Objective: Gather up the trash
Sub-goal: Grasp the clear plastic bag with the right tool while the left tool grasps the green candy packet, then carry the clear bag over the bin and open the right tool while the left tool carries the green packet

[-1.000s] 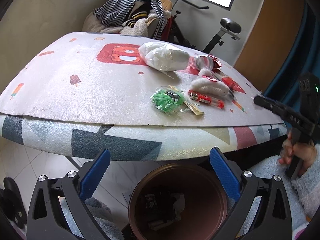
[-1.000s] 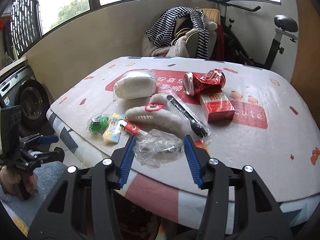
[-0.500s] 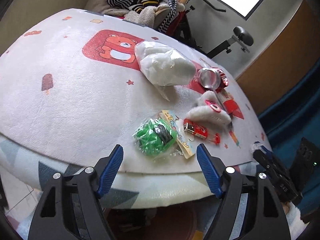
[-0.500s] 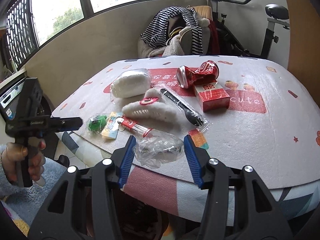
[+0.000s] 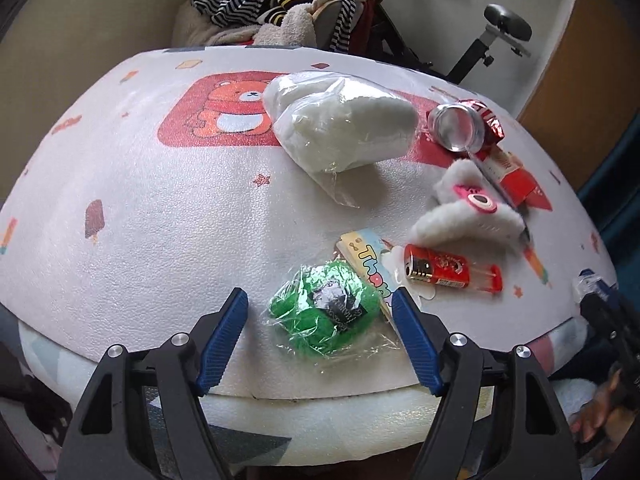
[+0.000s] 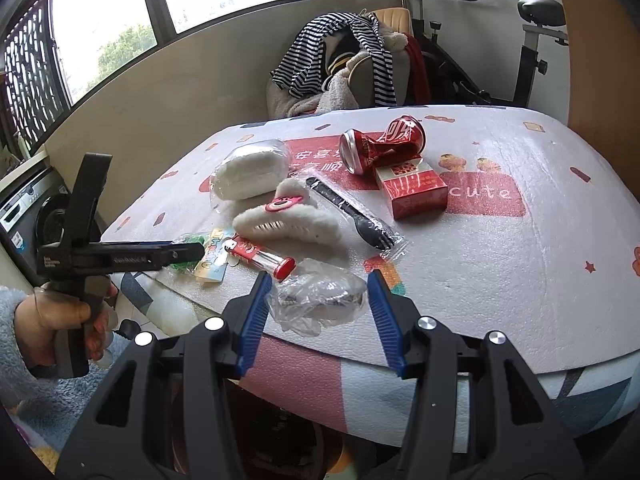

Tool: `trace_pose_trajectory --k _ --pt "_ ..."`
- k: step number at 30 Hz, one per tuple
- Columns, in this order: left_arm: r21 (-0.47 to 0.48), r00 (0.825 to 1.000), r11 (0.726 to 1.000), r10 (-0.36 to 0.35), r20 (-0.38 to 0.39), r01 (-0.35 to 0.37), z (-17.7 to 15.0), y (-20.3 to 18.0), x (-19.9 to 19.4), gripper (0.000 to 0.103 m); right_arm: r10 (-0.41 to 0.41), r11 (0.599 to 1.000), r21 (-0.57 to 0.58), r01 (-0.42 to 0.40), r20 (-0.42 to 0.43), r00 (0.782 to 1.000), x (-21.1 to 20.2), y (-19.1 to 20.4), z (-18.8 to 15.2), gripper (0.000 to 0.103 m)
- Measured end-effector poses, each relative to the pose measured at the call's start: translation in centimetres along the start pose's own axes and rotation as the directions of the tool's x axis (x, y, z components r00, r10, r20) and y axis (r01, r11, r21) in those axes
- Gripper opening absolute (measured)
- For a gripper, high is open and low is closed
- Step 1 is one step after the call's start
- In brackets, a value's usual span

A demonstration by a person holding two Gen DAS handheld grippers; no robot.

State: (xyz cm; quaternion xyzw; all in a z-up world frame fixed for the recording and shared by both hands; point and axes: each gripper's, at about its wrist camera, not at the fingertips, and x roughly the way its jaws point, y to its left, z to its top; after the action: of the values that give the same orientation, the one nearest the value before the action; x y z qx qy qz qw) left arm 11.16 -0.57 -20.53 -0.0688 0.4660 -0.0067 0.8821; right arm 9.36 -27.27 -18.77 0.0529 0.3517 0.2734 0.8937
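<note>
Trash is lying scattered across the surface [image 5: 160, 208], awaiting collection. Left gripper [image 5: 320, 312] is standing apart around the green wrapper [image 5: 326, 310] at the near edge, lining up a pickup. Right gripper [image 6: 316, 292] is staying clamped on the crumpled clear wrapper [image 6: 320, 300].

Black claw [image 6: 316, 312] frames, blue ribbed pads [image 5: 224, 328], silver screws, fluffy pale-blue sleeve [image 6: 16, 344]

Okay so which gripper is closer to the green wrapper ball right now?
Left. The left gripper has the green wrapper ball between its open fingers at the table's near edge. The right gripper sits further along that edge, around a clear plastic wrapper.
</note>
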Motion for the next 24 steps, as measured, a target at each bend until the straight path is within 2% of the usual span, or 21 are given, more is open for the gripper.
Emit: trace_pose_trajectory --k 2,4,6,8,11,15,20,24 --pt "0.016 1.0 1.0 0.013 0.005 -0.013 0.0 -0.1 0.1 0.071 -0.003 1.0 -0.001 0.003 -0.002 1.0 0.2 0.0 0.0 0.051" --pt "0.023 0.999 0.999 0.032 0.012 -0.032 0.0 0.0 0.0 0.058 -0.011 1.0 -0.008 0.011 -0.008 1.0 0.3 0.2 0.0 0.051" --pt "0.001 1.0 1.0 -0.005 0.015 0.005 0.1 0.7 -0.3 0.05 -0.015 1.0 -0.013 0.015 -0.008 1.0 0.3 0.3 0.0 0.051" --pt "-0.003 0.999 1.0 -0.019 0.033 0.02 0.3 1.3 -0.8 0.048 -0.015 1.0 -0.014 0.015 -0.007 1.0 0.5 0.3 0.0 0.051" --pt "0.027 0.997 1.0 0.007 0.079 -0.009 0.9 1.6 -2.2 0.048 -0.016 1.0 -0.015 0.016 -0.008 1.0 0.5 0.3 0.0 0.051" --pt "0.02 0.991 1.0 0.02 0.129 -0.023 2.2 2.7 -4.1 0.048 -0.016 1.0 -0.015 0.016 -0.006 1.0 0.5 0.3 0.0 0.051" --pt "0.041 0.985 0.999 -0.015 0.174 0.008 3.0 3.2 -6.8 0.048 -0.009 1.0 -0.022 0.009 0.005 1.0 0.4 0.4 0.0 0.051" --pt "0.095 0.976 0.994 -0.079 0.201 0.061 2.1 3.0 -9.7 0.048 -0.009 0.999 -0.052 0.009 0.01 1.0 0.3 1.0 0.0 0.051"
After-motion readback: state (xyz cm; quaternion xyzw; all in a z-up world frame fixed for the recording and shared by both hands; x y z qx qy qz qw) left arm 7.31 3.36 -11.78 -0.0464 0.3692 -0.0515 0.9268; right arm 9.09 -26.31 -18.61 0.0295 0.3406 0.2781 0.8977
